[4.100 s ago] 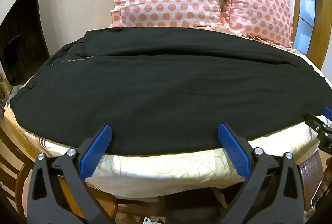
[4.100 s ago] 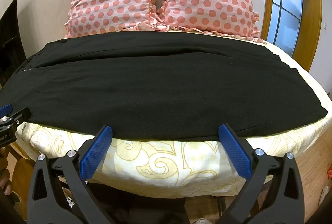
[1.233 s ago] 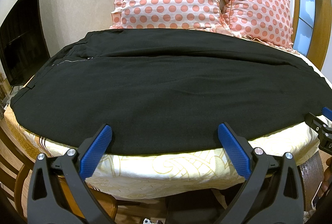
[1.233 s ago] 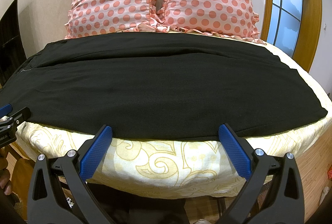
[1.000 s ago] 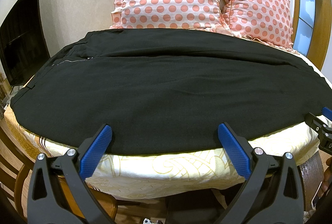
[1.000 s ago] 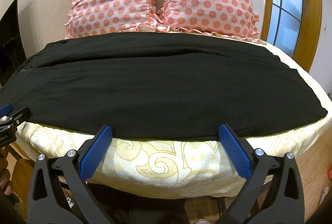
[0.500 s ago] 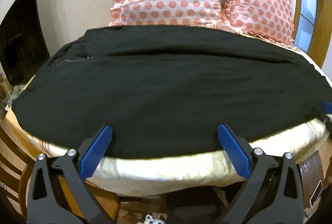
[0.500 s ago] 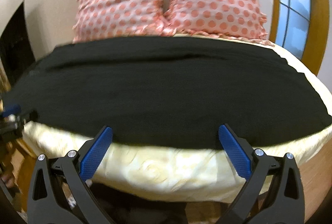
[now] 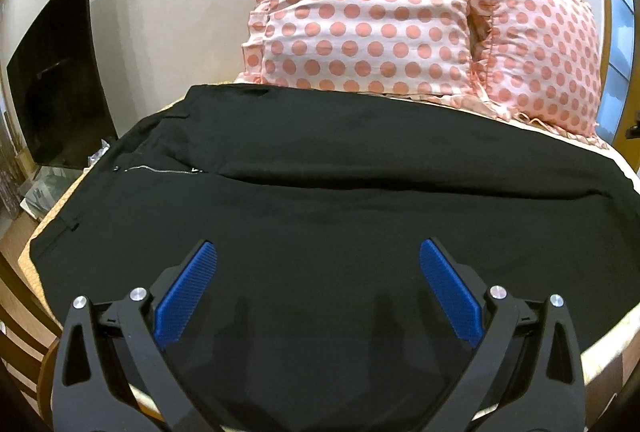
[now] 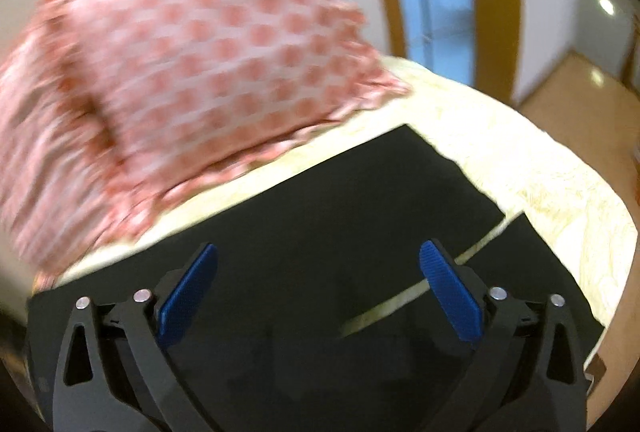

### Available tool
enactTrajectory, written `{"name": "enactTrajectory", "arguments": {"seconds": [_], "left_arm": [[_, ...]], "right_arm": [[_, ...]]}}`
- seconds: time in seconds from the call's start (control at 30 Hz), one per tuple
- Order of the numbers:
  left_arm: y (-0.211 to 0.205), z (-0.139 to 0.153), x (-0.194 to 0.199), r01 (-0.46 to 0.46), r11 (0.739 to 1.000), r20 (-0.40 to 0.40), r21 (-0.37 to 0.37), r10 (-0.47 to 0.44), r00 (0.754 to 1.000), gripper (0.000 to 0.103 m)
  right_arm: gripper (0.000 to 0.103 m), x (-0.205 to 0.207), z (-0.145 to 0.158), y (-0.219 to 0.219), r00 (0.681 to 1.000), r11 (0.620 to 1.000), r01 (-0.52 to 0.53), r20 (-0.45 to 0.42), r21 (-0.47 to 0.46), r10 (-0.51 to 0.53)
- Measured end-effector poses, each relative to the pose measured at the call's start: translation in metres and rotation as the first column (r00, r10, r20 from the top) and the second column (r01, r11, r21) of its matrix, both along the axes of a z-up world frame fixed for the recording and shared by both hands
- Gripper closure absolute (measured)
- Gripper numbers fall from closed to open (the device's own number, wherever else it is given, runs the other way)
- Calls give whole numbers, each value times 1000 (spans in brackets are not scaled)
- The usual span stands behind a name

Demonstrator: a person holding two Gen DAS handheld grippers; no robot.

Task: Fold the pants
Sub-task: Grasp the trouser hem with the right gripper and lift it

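Both hand-held grippers, left (image 9: 318, 286) and right (image 10: 318, 286), hover wide apart over black pants (image 9: 320, 183).

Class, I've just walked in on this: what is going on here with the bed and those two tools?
A person holds a two-finger tool in each hand over black pants spread flat across a bed, near two polka-dot pillows. The left tool hovers open above the waist half, near the zipper. The right tool is open over the leg ends, where a strip of bedding shows between the two hems; that view is blurred. Neither grips cloth, and no fold is made yet.
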State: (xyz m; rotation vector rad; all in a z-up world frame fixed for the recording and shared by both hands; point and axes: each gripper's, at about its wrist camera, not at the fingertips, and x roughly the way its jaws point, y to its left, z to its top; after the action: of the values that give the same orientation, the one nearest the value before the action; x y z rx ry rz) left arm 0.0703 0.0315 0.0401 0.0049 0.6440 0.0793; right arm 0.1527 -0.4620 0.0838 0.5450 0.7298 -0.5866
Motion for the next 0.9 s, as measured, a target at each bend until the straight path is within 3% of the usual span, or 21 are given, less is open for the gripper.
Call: {"name": "enactTrajectory", "arguments": {"seconds": [0.13, 0.4, 0.53, 0.6, 0.67, 0.7, 0.73, 0.8, 0.87, 0.9], "left_arm": [[2, -8, 12, -4, 1000, -24, -3, 4, 1000, 2], [5, -17, 22, 19, 999, -72, -44, -22, 997, 2], [7, -18, 27, 32, 997, -97, -72, -39, 995, 2], [9, -19, 28, 32, 996, -102, -88, -41, 994, 2], [12, -20, 29, 30, 994, -114, -109, -42, 993, 2], [13, -21, 30, 31, 992, -119, -119, -45, 992, 2], [13, -21, 30, 31, 992, -122, -126, -46, 992, 2], [15, -22, 31, 28, 990, -127, -139, -46, 991, 2], [15, -23, 30, 27, 989, -128, -145, -46, 991, 2], [16, -23, 30, 28, 989, -128, -146, -47, 991, 2]], "right_arm": [[35, 54, -24, -44, 986, 992, 120, -119, 32, -116], [39, 112, -58, -84, 937, 956, 288, -220, 55, -270], [39, 126, -66, -82, 915, 956, 286, -276, -67, -293], [40, 121, -68, -80, 926, 959, 270, -250, -83, -282], [59, 110, -67, -79, 930, 957, 276, -225, -93, -290], [61, 102, -66, -81, 939, 959, 272, -196, -76, -282], [69, 96, -65, -82, 943, 960, 273, -179, -67, -281], [80, 85, -64, -87, 953, 963, 270, -138, -27, -271], [97, 76, -63, -92, 969, 968, 243, -61, 60, -239], [98, 71, -63, -96, 973, 968, 232, -17, 95, -231]]}}
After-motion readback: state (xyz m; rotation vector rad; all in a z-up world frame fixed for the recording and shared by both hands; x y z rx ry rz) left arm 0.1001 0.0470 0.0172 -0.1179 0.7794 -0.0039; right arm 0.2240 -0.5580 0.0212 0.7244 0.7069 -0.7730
